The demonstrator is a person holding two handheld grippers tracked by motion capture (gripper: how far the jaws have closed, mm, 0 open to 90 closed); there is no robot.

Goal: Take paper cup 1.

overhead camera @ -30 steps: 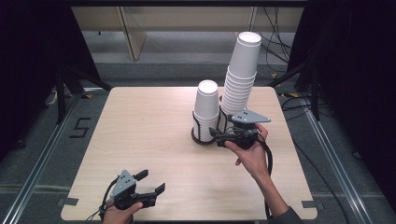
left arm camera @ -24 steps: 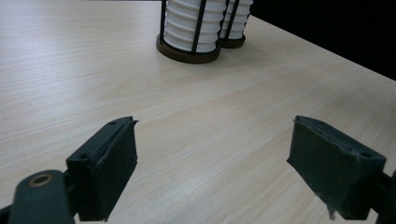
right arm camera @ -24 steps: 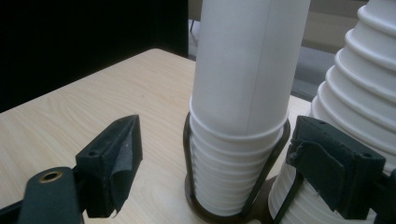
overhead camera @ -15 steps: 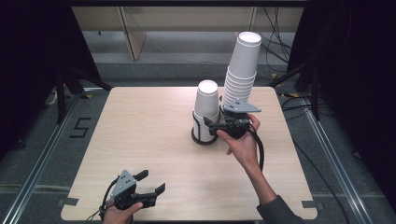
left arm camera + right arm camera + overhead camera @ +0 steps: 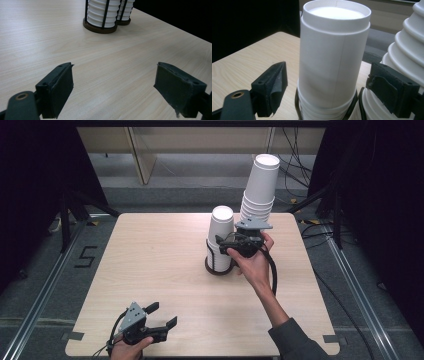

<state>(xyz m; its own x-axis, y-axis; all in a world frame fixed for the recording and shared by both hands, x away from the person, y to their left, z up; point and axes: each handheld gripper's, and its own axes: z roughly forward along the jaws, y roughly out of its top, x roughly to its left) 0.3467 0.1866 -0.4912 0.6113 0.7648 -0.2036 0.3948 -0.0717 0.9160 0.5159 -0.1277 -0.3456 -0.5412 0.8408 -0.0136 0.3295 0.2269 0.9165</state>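
Near the middle of the pale wooden table [image 5: 150, 270], the high view shows the right gripper [image 5: 225, 246] level against the short stack of white paper cups [image 5: 221, 237] in its dark wire holder [image 5: 220, 268], beside the taller leaning stack [image 5: 257, 190]; the left gripper [image 5: 161, 316] waits at the near edge, jaws spread. From the left gripper view, both holders stand far off. The right gripper view adds what the high view hides: jaws spread either side of the top cup [image 5: 334, 55], not touching, probably lining up to lift it

Short cup stack [image 5: 220, 237] left of tall stack [image 5: 258, 187].
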